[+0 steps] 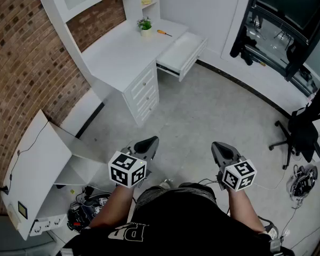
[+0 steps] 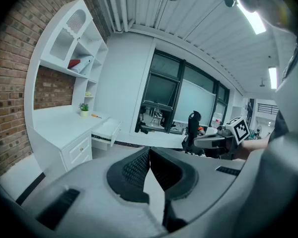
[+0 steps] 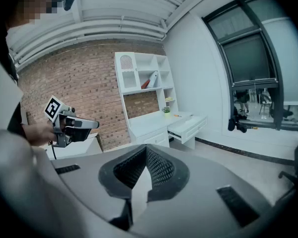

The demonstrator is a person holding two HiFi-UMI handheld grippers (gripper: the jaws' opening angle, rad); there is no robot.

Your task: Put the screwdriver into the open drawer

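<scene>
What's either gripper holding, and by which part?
Nothing. Left gripper and right gripper are both shut and empty; the screwdriver lies on the desk.

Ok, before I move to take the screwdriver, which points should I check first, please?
1. Drawer open: ok, pulled out of the desk.
2. Screwdriver visible: ok, on the desk top near the potted plant.
3. Left gripper free: ok, jaws together, empty.
4. Right gripper free: ok, jaws together, empty.
5. Screwdriver within reach: not ok, both grippers far across the floor.
</scene>
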